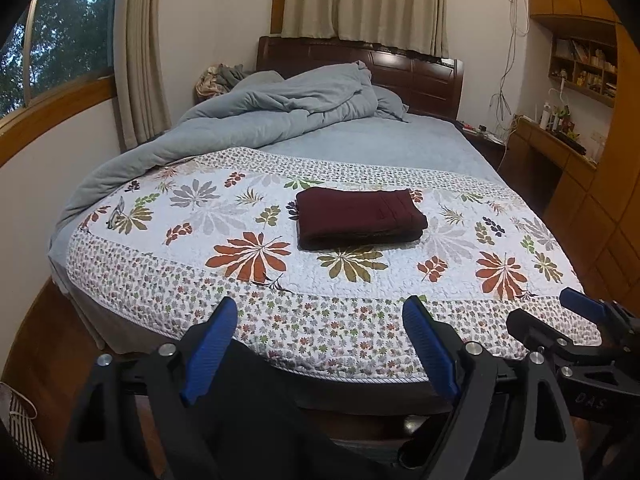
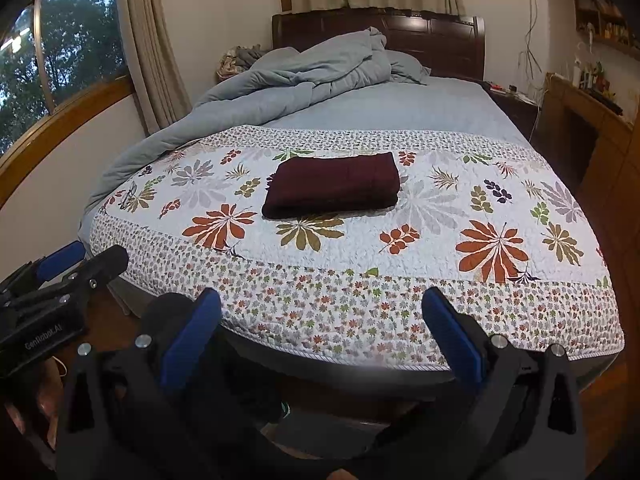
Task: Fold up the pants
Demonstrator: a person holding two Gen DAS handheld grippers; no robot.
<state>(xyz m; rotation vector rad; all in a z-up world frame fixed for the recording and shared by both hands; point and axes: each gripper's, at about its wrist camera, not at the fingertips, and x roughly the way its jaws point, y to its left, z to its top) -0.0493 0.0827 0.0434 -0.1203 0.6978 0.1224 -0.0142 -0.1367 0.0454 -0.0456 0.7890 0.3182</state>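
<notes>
The dark maroon pants (image 1: 360,216) lie folded into a compact rectangle on the floral quilt (image 1: 280,312), near the middle of the bed; they show in the right wrist view (image 2: 334,186) too. My left gripper (image 1: 320,322) is open and empty, held back at the foot of the bed, well short of the pants. My right gripper (image 2: 322,312) is open and empty too, beside the left one at the bed's foot edge. The right gripper shows at the lower right of the left wrist view (image 1: 560,312); the left gripper shows at the left of the right wrist view (image 2: 80,258).
A rumpled grey duvet (image 1: 256,116) is piled at the head of the bed against a dark wooden headboard (image 1: 416,76). A wooden desk and shelves (image 1: 568,148) stand to the right, a window and curtains (image 1: 140,60) to the left. A striped bag (image 1: 24,432) sits on the floor, lower left.
</notes>
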